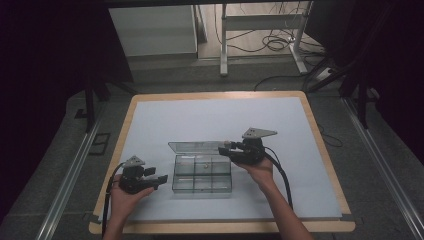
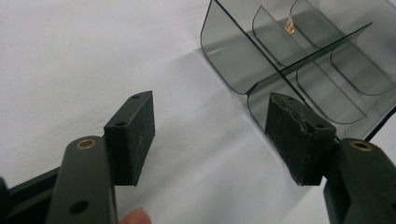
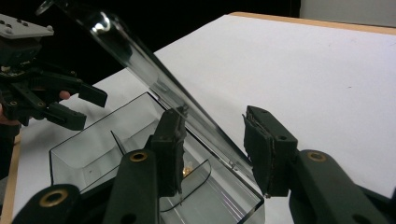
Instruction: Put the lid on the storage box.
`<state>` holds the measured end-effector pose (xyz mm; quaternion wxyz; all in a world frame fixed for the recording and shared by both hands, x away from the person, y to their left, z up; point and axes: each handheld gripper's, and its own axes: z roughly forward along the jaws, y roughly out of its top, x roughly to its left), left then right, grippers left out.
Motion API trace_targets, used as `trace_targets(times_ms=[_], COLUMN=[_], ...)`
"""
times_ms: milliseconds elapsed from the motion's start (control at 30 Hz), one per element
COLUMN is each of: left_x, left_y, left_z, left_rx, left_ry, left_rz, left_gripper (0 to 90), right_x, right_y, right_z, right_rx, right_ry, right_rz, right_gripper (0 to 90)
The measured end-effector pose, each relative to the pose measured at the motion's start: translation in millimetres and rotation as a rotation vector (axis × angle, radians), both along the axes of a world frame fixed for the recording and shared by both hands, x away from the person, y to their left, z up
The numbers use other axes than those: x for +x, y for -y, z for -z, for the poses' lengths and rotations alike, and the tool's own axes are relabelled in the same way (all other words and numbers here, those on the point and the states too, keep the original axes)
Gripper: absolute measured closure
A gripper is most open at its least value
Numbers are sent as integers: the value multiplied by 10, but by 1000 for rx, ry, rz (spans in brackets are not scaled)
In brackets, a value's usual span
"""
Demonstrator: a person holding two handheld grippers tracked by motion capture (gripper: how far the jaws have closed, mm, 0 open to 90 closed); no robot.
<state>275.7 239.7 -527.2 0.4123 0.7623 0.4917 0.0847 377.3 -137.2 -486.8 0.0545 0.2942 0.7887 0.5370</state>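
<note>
— Tools first: what are they doing around that clear box point(image 1: 202, 173)?

— Right tool point(image 1: 227, 149) is sitting at the box's far right corner, jaws spread apart, with the raised lid point(image 1: 197, 146) passing between them. From the right gripper view I cannot tell whether either pad is touching the lid point(image 3: 140, 60); it looks more like straddling than pinching.

— And the other one?

— Left tool point(image 1: 161, 180) is hovering just off the box's left wall, jaws also gaping wide, holding nothing. In the left gripper view the near corner of the box point(image 2: 243, 65) is showing between its jaws, a little beyond them.

— Where is the box lying?

— It is resting on the white surface point(image 1: 165, 120), roughly midway between the two hands, lid tilting up along the far edge. Dividers are splitting the inside into compartments, and a small golden item point(image 2: 289, 27) is lying in one of them, away from the left wall.
</note>
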Motion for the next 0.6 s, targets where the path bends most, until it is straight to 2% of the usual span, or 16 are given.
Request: trace_targets(times_ms=[133, 267, 433, 600], left_x=[-15, -37, -36, 8], left_y=[12, 38, 131, 270], left_z=[-56, -154, -292, -453], left_rx=[-20, -53, -71, -88], left_ry=[22, 67, 131, 196], left_rz=[-2, 11, 35, 55], left_gripper=[381, 551, 775, 878], right_x=[-3, -5, -16, -22], right_y=[3, 9, 9, 22], right_z=[-1, 1, 1, -1], right_rx=[-2, -2, -6, -11], right_ry=[-1, -2, -4, -5], right_rz=[-2, -3, -4, -9], right_gripper=[565, 563, 557, 556])
